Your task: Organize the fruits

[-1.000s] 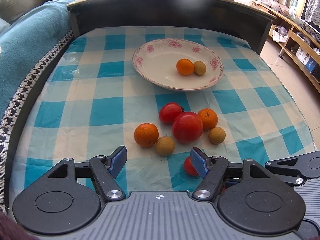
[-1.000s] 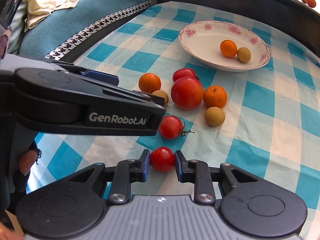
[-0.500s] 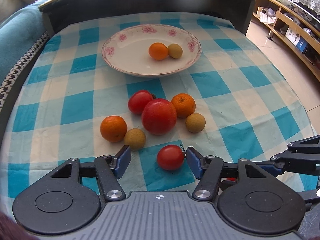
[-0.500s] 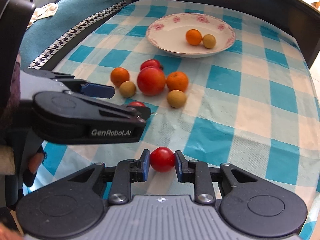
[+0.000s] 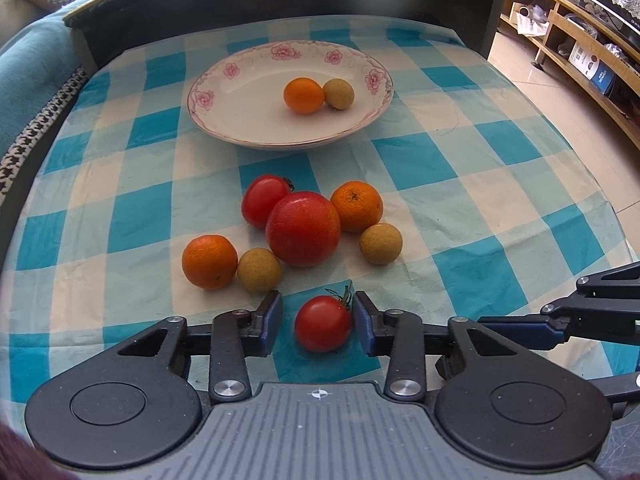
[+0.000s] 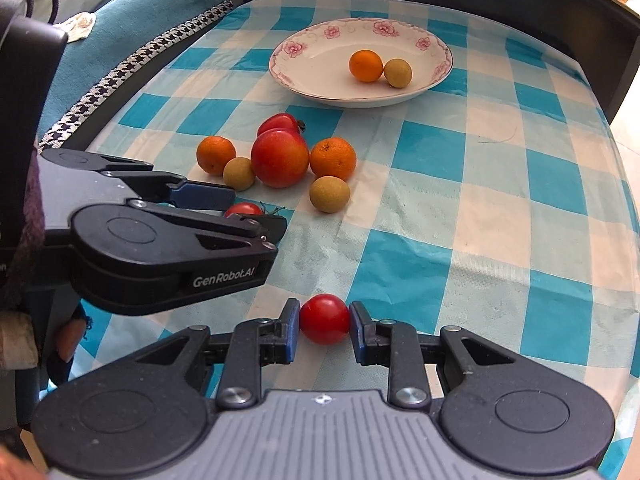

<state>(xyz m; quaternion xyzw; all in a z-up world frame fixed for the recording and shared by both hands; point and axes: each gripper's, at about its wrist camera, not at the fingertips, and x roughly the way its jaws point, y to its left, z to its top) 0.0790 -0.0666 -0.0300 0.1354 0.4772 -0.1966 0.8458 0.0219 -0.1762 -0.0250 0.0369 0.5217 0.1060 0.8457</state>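
Note:
My left gripper (image 5: 318,322) is open around a small stemmed cherry tomato (image 5: 323,323) on the checked cloth; the right pad nearly touches it, the left pad stands apart. My right gripper (image 6: 325,328) is shut on another cherry tomato (image 6: 324,319), held above the cloth. A cluster lies ahead: a big tomato (image 5: 303,228), a smaller tomato (image 5: 264,199), two oranges (image 5: 209,261) and two longans (image 5: 380,243). The flowered white plate (image 5: 224,120) holds an orange (image 5: 303,95) and a longan (image 5: 338,93).
A dark raised rim (image 5: 280,0) borders the table's far side. A teal sofa (image 5: 24,76) runs along the left. Wooden shelving (image 5: 580,48) stands on the floor to the right. The left gripper's body (image 6: 160,248) fills the right wrist view's left side.
My left gripper moved forward so the stemmed cherry tomato now sits between its fingers, which have narrowed. My right gripper rose and drew back with its tomato.

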